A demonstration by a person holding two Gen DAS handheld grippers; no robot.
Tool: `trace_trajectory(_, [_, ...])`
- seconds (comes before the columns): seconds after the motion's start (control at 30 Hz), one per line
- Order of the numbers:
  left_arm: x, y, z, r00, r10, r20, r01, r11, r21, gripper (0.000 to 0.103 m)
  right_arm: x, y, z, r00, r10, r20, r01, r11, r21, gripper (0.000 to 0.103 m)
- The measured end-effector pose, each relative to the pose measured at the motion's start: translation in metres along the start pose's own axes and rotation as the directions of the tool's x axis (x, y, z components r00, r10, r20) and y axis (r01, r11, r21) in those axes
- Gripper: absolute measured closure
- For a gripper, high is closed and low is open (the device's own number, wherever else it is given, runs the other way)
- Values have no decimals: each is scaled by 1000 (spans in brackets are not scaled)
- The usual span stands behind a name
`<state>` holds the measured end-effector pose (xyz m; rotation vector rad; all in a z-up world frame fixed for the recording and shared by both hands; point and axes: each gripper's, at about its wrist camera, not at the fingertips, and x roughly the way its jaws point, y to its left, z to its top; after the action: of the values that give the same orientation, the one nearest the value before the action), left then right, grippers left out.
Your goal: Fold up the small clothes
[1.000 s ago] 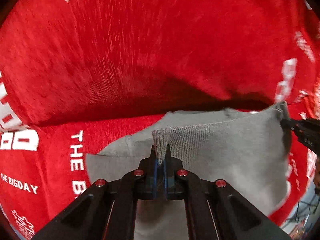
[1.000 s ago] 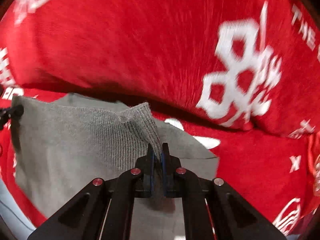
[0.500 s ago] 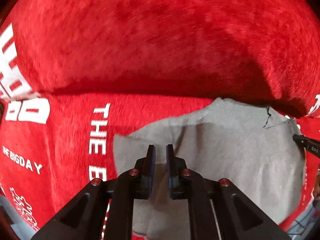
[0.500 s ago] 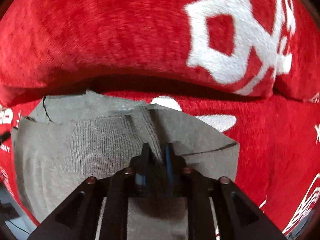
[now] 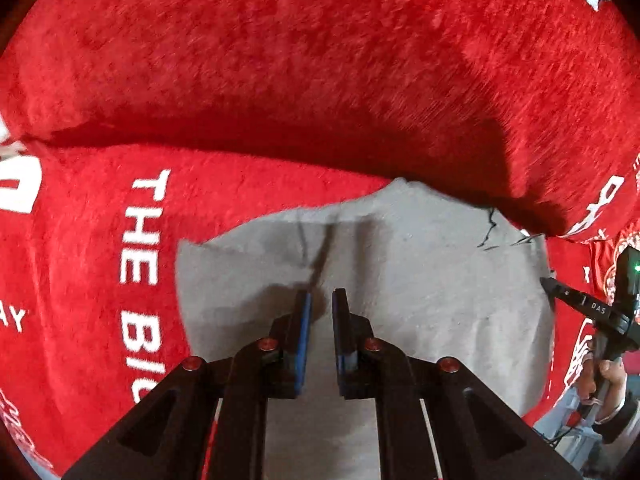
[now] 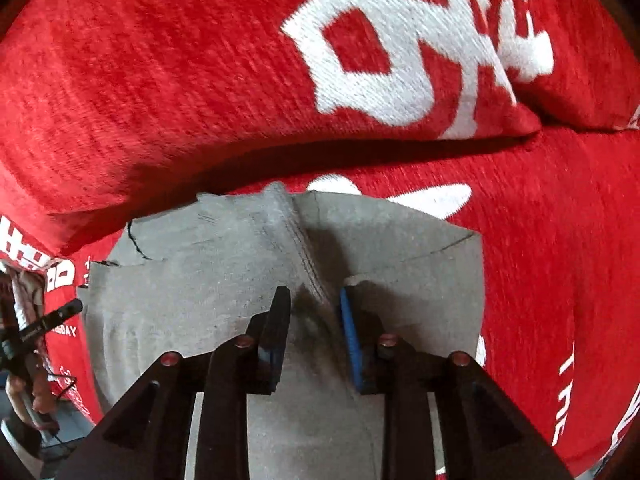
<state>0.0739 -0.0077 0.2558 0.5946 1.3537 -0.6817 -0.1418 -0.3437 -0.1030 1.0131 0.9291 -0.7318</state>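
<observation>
A small grey knit garment point(image 5: 420, 280) lies flat on a red cloth surface; it also shows in the right wrist view point(image 6: 200, 280). My left gripper point(image 5: 321, 300) is open, jaws a little apart, just over the garment's left part and holding nothing. My right gripper point(image 6: 312, 300) is open wider over the garment's right part, with a raised ribbed fold point(image 6: 296, 240) lying between its jaws, not clamped. The right gripper's tip point(image 5: 580, 308) shows at the garment's right edge in the left view. The left gripper's tip point(image 6: 52, 320) shows at its left edge in the right view.
A red cushion point(image 5: 320, 60) with white printing rises right behind the garment, also in the right wrist view point(image 6: 280, 60). The red seat cloth point(image 5: 100, 260) carries white lettering. The seat's front edge and a hand point(image 5: 604, 376) show at lower right.
Both grippers let go of the garment's ribbed edge: the left opened first, then the right. The garment dropped flat onto the red cloth near the cushion.
</observation>
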Motion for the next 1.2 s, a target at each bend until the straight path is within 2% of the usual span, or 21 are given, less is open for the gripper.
trace_trajectory(0.1, [9,-11,5,999,-29,-37,30,999,31,91,2,3,1,1000,8,0,-8,1000,1,68])
trace_trajectory(0.17, [18,-18,8,998,-18,-67,22,998,50,91,11,4,3,1000,13,-24,-13,1000,9,51])
trace_trajectory(0.23, [25,-24,7,997,-1,-77,6,997,71,91,22,7,2,998,-19,-52,19,1000,-1,51])
trace_trajectory(0.33, [32,-30,8,996,34,-86,-27,996,81,91,27,13,0,998,-54,-39,53,998,-30,51])
trace_trajectory(0.43, [29,-36,7,998,37,-55,-33,997,74,91,26,14,-2,997,-64,-35,62,997,-52,50])
trace_trajectory(0.5, [12,-35,5,1000,2,-10,-1,998,60,103,27,14,-2,998,-56,-38,54,997,-52,50])
trace_trajectory(0.6, [-19,-28,3,997,-9,83,5,999,48,103,24,9,-2,998,-51,-39,48,997,-56,50])
trace_trajectory(0.63, [-22,-25,3,996,3,90,-6,999,42,103,23,7,-2,998,-52,-37,50,997,-60,50])
trace_trajectory(0.7, [-19,-9,12,998,31,62,-31,1000,5,103,31,13,0,998,-58,-35,56,996,-67,50])
trace_trajectory(0.77, [-16,1,8,999,3,35,-2,1000,-26,102,33,17,-1,997,-68,-38,65,995,-71,50])
trace_trajectory(0.83, [-20,-1,5,999,7,44,-5,1000,-30,102,34,23,0,997,-72,-42,69,995,-78,49])
trace_trajectory(0.9, [-22,-11,2,999,39,38,-38,999,-12,102,35,29,2,997,-70,-44,66,994,-83,49])
trace_trajectory(0.93, [-22,-17,0,998,59,38,-59,998,6,102,37,31,4,996,-70,-53,64,993,-96,50])
trace_trajectory(1.03, [-21,-25,2,993,113,37,-115,991,64,102,27,41,8,994,-105,-17,102,984,-145,96])
trace_trajectory(1.13, [-22,-28,3,993,112,34,-114,991,65,102,11,50,12,989,-136,55,144,971,-189,96])
trace_trajectory(1.2, [-21,-29,3,994,109,30,-111,992,57,102,18,48,15,984,-174,40,178,965,-193,96])
